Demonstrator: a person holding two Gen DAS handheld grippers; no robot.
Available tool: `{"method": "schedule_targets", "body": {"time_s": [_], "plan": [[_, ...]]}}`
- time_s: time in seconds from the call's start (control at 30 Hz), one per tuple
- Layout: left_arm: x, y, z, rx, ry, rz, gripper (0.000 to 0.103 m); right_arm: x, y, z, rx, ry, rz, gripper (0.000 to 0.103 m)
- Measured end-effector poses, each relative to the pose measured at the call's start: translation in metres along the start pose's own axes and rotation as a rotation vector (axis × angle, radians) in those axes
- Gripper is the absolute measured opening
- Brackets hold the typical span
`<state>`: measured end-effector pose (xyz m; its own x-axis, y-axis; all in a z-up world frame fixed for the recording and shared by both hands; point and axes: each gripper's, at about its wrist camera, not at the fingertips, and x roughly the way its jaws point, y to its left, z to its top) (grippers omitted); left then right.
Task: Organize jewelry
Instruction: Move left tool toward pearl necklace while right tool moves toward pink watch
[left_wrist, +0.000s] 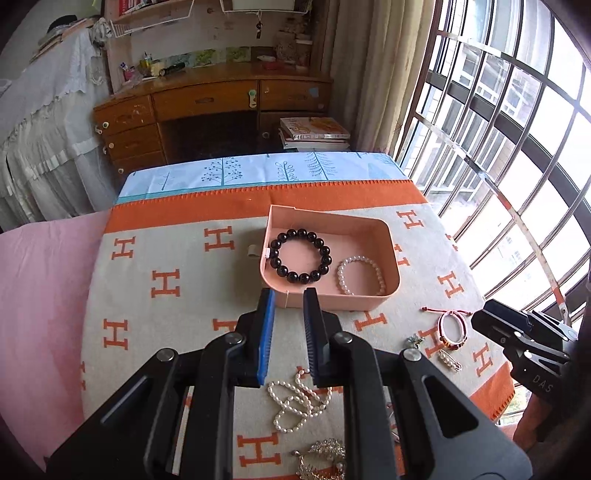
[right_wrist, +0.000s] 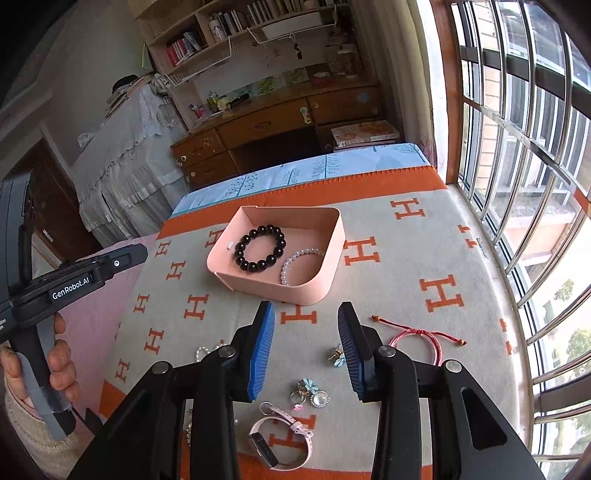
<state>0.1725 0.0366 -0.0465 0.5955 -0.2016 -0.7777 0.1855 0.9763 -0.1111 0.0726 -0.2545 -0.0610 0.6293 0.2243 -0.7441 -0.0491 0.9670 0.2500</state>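
A pink open box (left_wrist: 392, 254) (right_wrist: 334, 254) sits on the blanket with a black bead bracelet (left_wrist: 300, 277) (right_wrist: 258, 264) and a white pearl bracelet (left_wrist: 360, 260) (right_wrist: 295, 256) inside. My left gripper (left_wrist: 289, 295) hovers just before the box's near wall, open by a narrow gap, with nothing in it. My right gripper (right_wrist: 306, 308) hangs open and empty in front of the box. Loose on the cloth lie a pearl necklace (left_wrist: 295, 402), a red cord bracelet (left_wrist: 440, 330) (right_wrist: 417, 331), a pink watch (right_wrist: 295, 424), small rings and brooches (right_wrist: 310, 393) and a gold brooch (left_wrist: 325, 458).
An orange-and-grey H-patterned blanket (left_wrist: 166, 317) covers the surface, with a pink sheet (left_wrist: 44, 280) to its left. A barred window (left_wrist: 498, 147) runs along the right side. A wooden desk (left_wrist: 207, 99) stands beyond the far edge. A hand (right_wrist: 59, 363) holds the left gripper's handle.
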Motion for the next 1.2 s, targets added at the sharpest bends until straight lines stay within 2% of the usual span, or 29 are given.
{"method": "schedule_targets", "body": {"time_s": [0.07,0.2,0.3,0.43,0.53,0.6,0.7,0.93,1.0,1.07,1.1,1.2], "plan": [[-0.011,0.004,-0.008,-0.012,-0.011,-0.008,0.013,-0.012,0.003,-0.005,-0.003,-0.014,0.007,0.04],[-0.028,0.01,-0.027,-0.008,-0.018,0.033,0.013,-0.032,0.005,-0.013,-0.006,-0.033,0.016,0.051],[-0.028,0.022,-0.044,-0.062,0.043,0.012,0.014,-0.048,0.004,-0.021,-0.007,-0.048,0.005,0.053],[-0.016,0.036,-0.071,-0.107,0.171,-0.046,0.016,-0.056,0.001,-0.032,0.001,-0.041,0.008,0.053],[-0.014,0.039,-0.092,-0.1,0.194,-0.02,0.016,-0.058,-0.004,-0.043,0.007,-0.027,-0.006,0.053],[-0.01,0.04,-0.104,-0.089,0.207,0.026,0.016,-0.055,-0.006,-0.052,0.006,-0.009,-0.02,0.053],[-0.007,0.038,-0.119,-0.069,0.199,0.065,0.016,-0.05,-0.011,-0.063,0.014,0.022,-0.035,0.053],[0.01,0.022,-0.134,-0.063,0.258,-0.031,0.016,-0.035,-0.031,-0.085,0.057,0.098,-0.043,0.053],[0.018,0.016,-0.134,-0.055,0.285,-0.032,0.028,-0.032,-0.035,-0.089,0.066,0.11,-0.037,0.053],[0.022,0.013,-0.135,-0.055,0.285,-0.039,0.068,-0.029,-0.037,-0.091,0.066,0.116,-0.029,0.053],[0.022,0.011,-0.134,-0.056,0.279,-0.041,0.072,-0.028,-0.037,-0.092,0.061,0.118,-0.027,0.053],[0.024,0.01,-0.13,-0.052,0.266,-0.012,0.073,-0.024,-0.034,-0.092,0.041,0.13,-0.026,0.053]]}}
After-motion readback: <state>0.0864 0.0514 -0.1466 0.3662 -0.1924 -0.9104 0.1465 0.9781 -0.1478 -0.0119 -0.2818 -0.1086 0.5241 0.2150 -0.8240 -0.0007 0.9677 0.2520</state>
